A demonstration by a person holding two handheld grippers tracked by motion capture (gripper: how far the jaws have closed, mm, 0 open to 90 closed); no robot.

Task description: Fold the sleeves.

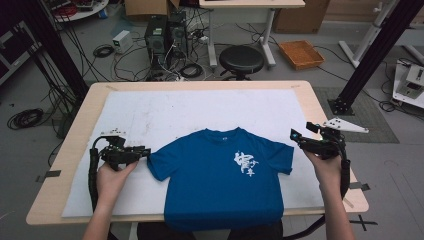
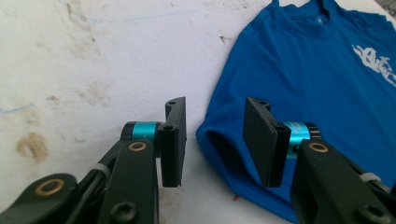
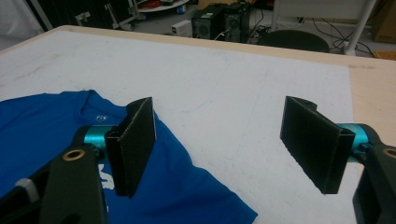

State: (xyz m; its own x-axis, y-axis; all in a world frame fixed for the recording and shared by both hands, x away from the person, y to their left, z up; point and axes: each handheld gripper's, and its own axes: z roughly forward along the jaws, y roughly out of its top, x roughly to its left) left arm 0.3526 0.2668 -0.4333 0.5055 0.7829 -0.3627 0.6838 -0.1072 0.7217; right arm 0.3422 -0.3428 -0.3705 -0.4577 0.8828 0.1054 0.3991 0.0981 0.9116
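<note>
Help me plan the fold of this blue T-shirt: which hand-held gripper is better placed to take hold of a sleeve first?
Left. The left hand-held gripper already has the sleeve hem of the T-shirt between its half-open jaws, not yet pinched. The right hand-held gripper gapes wide, with bare white mat between its jaws.

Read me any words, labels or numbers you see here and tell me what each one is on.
None can be read.
White brush-style print on the chest of the blue T-shirt: too blurred to read.
Round neck label inside its collar: too small to read.
</note>
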